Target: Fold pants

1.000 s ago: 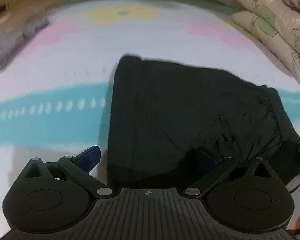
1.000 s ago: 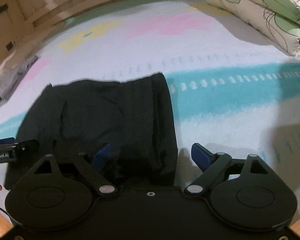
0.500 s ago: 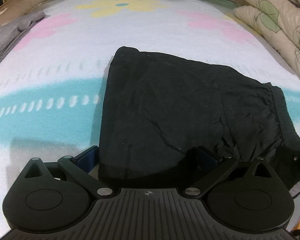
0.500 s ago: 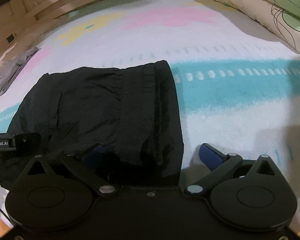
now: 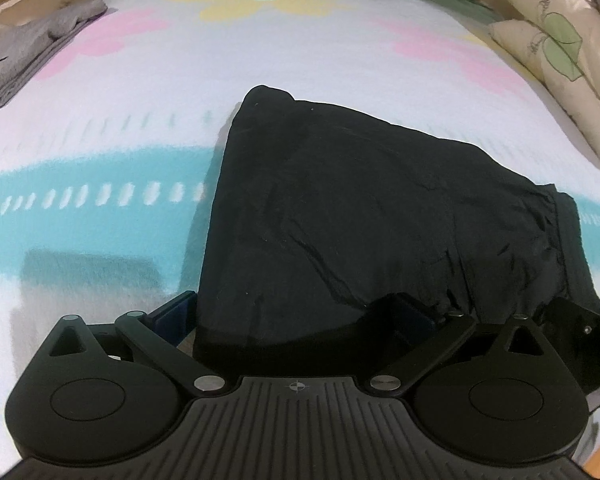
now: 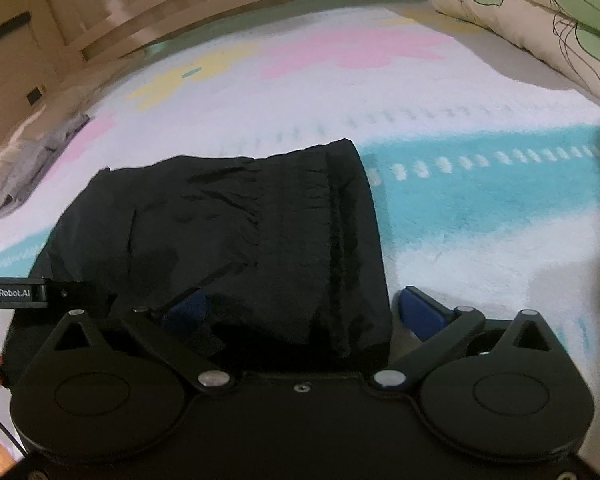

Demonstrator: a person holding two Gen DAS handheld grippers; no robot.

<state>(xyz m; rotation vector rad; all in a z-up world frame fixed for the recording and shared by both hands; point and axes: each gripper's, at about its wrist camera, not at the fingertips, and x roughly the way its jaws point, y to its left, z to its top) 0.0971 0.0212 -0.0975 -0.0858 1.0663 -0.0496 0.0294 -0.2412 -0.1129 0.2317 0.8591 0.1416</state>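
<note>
Now both grippers, L (image 5: 296,312) & R (image 6: 308,308), jaws wide, sit closer over black pants (image 5: 372,220).

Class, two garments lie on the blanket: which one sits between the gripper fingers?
The black pants, folded in the middle; the grey garment lies far off at the edge.

A: Where do the pants (image 5: 364,216) lie?
B: On the blanket (image 5: 100,152), near its front edge, folded.
A: And around them?
B: Pillows (image 5: 560,52) far right; another garment (image 5: 24,56) far left.
</note>
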